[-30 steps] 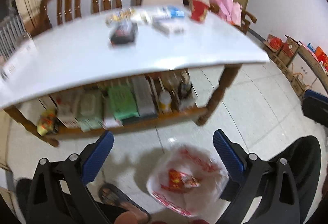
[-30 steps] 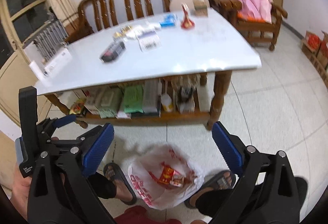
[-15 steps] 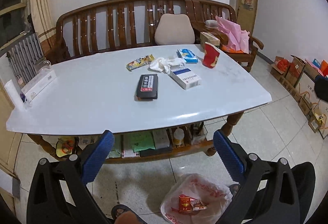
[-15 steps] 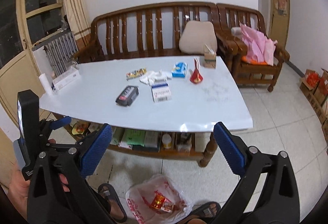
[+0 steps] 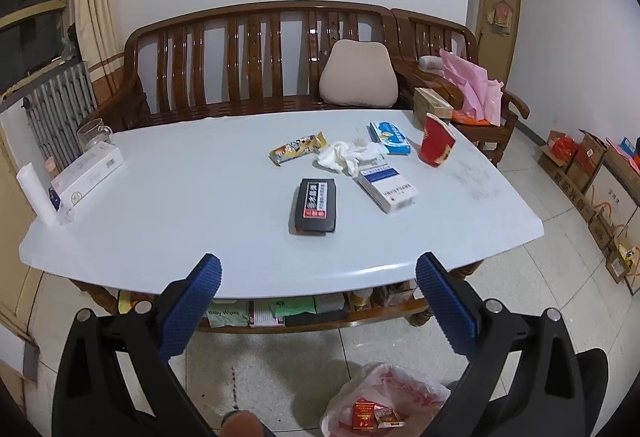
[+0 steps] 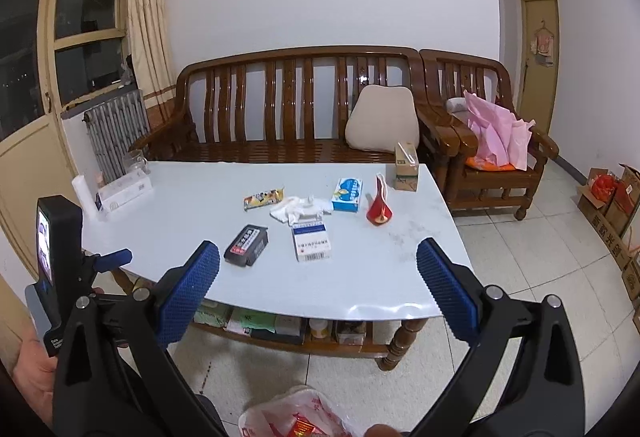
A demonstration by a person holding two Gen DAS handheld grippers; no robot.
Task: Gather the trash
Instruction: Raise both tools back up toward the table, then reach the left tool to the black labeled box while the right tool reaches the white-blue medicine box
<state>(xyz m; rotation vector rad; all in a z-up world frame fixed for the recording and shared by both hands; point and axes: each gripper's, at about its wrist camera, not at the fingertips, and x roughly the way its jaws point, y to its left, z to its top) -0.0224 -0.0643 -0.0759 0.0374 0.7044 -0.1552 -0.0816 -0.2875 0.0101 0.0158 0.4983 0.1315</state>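
Both grippers, left gripper (image 5: 318, 301) and right gripper (image 6: 318, 287), hang wide and empty short of the table (image 5: 180, 197); I judge collection partly done. Two small packets sit in the bag (image 5: 416, 391) on the floor; black box (image 5: 315, 205), tissue (image 5: 346, 155), wrapper (image 5: 296, 149) and red cup (image 5: 437, 146) remain.

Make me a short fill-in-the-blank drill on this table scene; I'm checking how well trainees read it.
1. The crushed red cup lies on the ____ table.
2. The black pack lies nearest the table's ____ edge.
3. The plastic bag sits on the ____.
4. Both tongs, left tongs and right tongs, are ____.

Missing: white; front; floor; open
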